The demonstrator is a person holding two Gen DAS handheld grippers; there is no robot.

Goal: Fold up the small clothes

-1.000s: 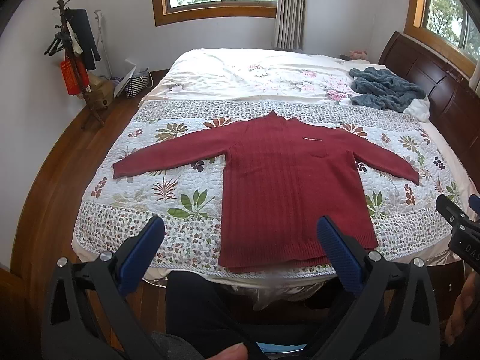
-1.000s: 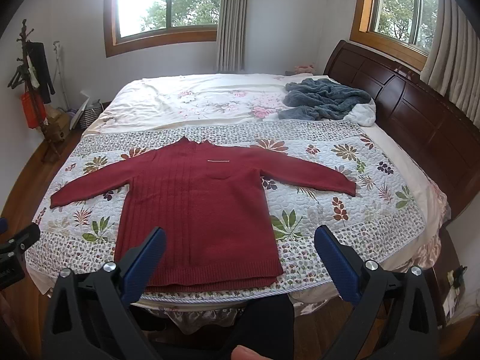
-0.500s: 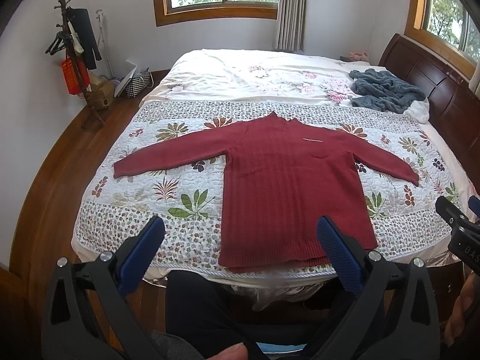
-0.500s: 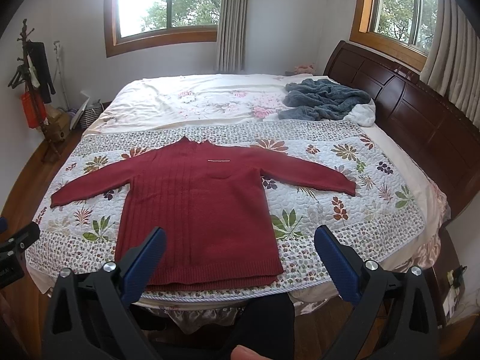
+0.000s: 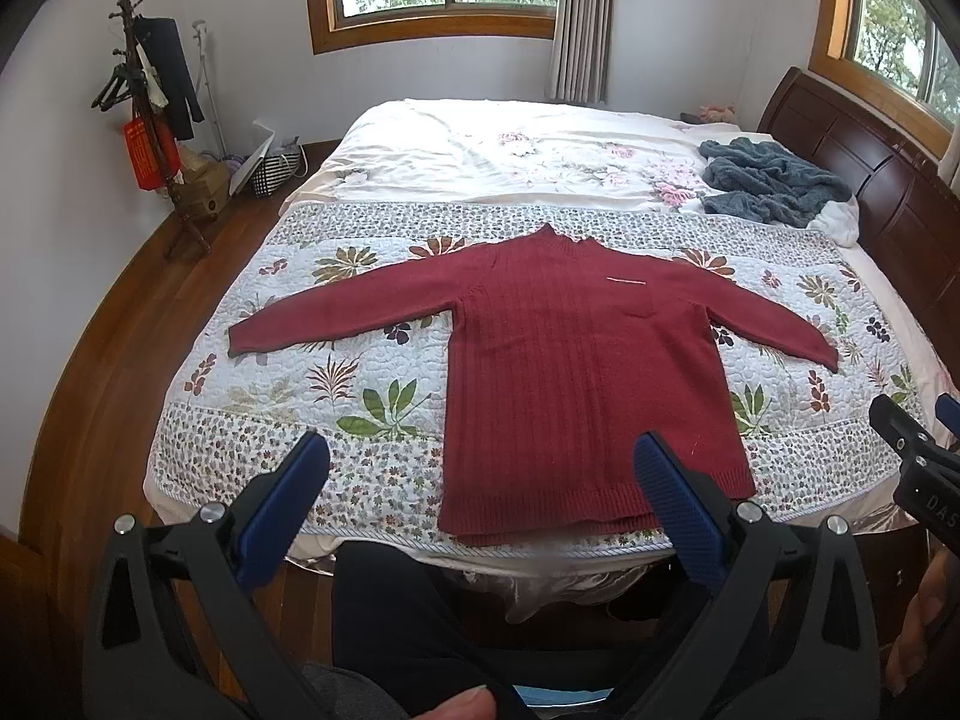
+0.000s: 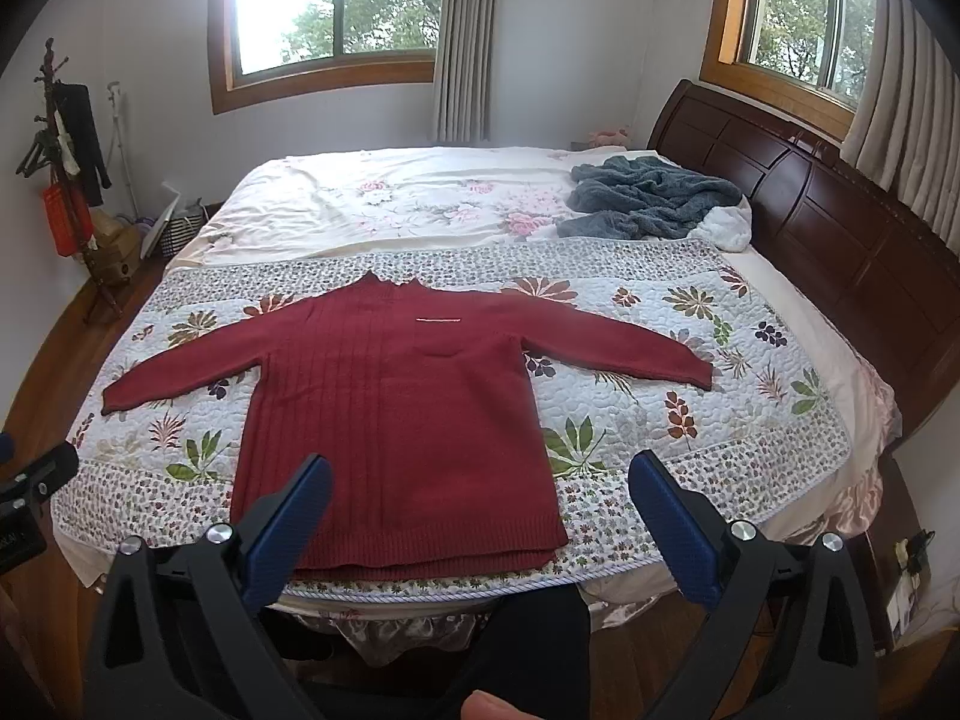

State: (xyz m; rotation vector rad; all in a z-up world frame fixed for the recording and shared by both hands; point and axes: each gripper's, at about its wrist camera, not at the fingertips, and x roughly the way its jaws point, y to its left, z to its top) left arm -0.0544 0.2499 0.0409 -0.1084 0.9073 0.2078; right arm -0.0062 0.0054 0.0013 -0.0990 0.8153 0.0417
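A dark red knitted sweater [image 5: 576, 372] [image 6: 396, 414] lies flat and face up on the floral quilt [image 5: 312, 396] [image 6: 690, 420], both sleeves spread out, its hem toward me at the bed's near edge. My left gripper [image 5: 480, 468] hangs open in front of the hem, holding nothing. My right gripper [image 6: 480, 486] is open too, just short of the hem, with empty blue pads [image 6: 666, 510]. Each gripper also shows at the edge of the other's view.
A crumpled grey-blue blanket [image 5: 768, 180] [image 6: 648, 195] lies at the far right by the dark wooden headboard [image 6: 840, 222]. A coat stand [image 5: 150, 120] with hanging items stands left of the bed on the wooden floor. A person's dark-clad legs [image 5: 408, 618] are below the grippers.
Almost nothing has changed; both views have crept very slightly, and the sweater lies as before.
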